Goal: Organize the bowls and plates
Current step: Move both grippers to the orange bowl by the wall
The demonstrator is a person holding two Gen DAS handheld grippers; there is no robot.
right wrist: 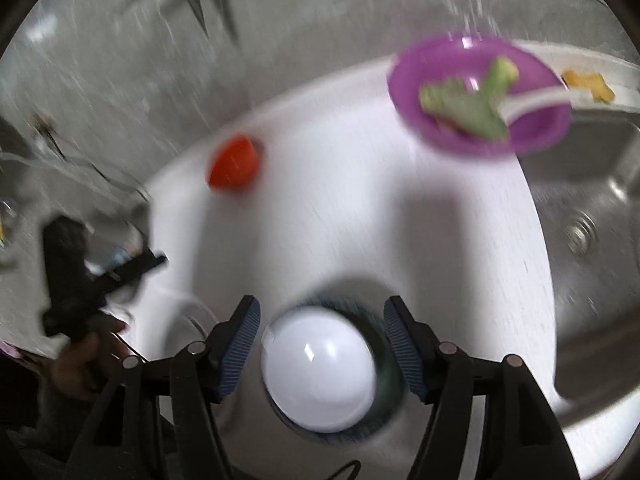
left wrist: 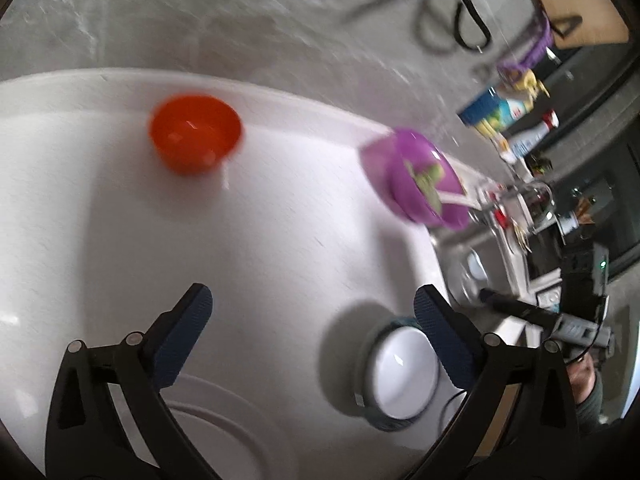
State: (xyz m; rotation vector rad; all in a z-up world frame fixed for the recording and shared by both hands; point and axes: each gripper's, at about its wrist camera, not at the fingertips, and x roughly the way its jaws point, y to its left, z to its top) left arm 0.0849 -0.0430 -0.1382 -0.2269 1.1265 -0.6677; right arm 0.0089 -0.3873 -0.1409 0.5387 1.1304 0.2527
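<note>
While the right gripper (right wrist: 322,344) hangs over the white table (right wrist: 420,240), its blue ribbed pads (right wrist: 402,350) stand apart on either side of a round bowl (right wrist: 320,372) with a glossy white inside and a dark teal outer wall; a gap shows on both sides, so the pads look clear of it, though motion blur makes that hard to settle. From the left wrist, the left gripper (left wrist: 312,320) is spread wide with nothing between its pads, and the same bowl (left wrist: 400,376) sits just beside its right-hand finger (left wrist: 436,328), partly behind it. At the near edge a white plate (left wrist: 224,424) with a raised circular rim lies below the left gripper. Farther off stands a small orange bowl (left wrist: 196,134), smooth-walled plastic, upright near the table's far rim. To its right a purple bowl (right wrist: 480,92) holds green food and a white utensil (right wrist: 540,100). Beside the table lies a steel sink (right wrist: 592,240) with a round drain. Beyond, bottles and packets (left wrist: 516,120) crowd a grey counter; their labels are too blurred to read.
</note>
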